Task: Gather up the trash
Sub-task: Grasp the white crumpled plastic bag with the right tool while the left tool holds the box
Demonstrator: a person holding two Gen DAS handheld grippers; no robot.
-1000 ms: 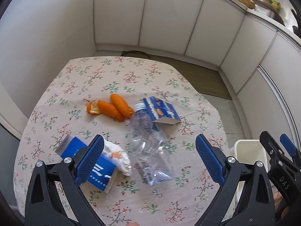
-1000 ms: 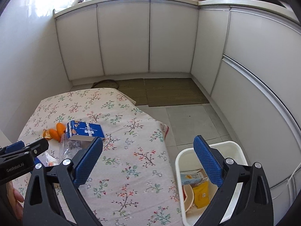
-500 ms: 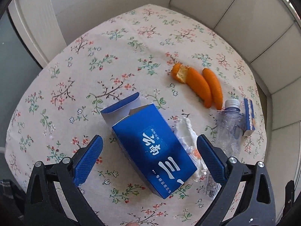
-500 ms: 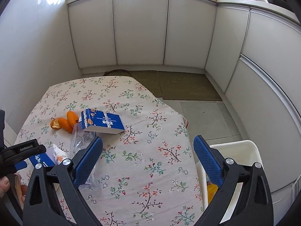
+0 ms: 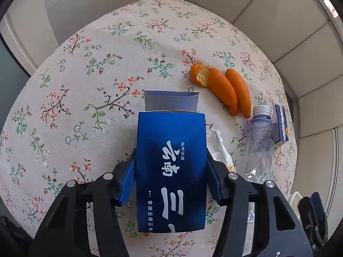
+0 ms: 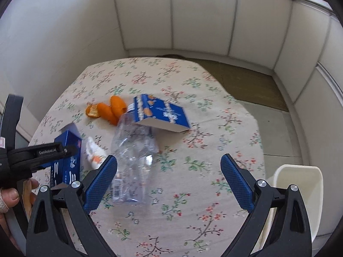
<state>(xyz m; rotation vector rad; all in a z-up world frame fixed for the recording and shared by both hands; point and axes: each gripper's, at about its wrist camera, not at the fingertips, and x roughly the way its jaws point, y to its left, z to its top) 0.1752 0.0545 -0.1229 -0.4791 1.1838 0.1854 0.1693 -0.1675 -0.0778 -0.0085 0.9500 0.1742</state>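
Observation:
A dark blue box with white lettering and an open flap lies on the flowered tablecloth. My left gripper straddles it. Its jaws are closing, and both blue pads press on the box's long sides. In the right wrist view the same box sits at the left under one of the left fingers. My right gripper hangs open above a crushed clear bottle, holding nothing. Beside the box lie a crumpled tissue, orange peels and a small blue-and-white carton.
A white bin stands on the floor off the table's right edge. White cabinet fronts curve around the far side, with a floor mat below them. A person's hand grips the left tool at the lower left.
The left gripper's jaws have come in from wide apart onto the blue box, now lined up between them. The right gripper has sunk and moved left, over the bottle.

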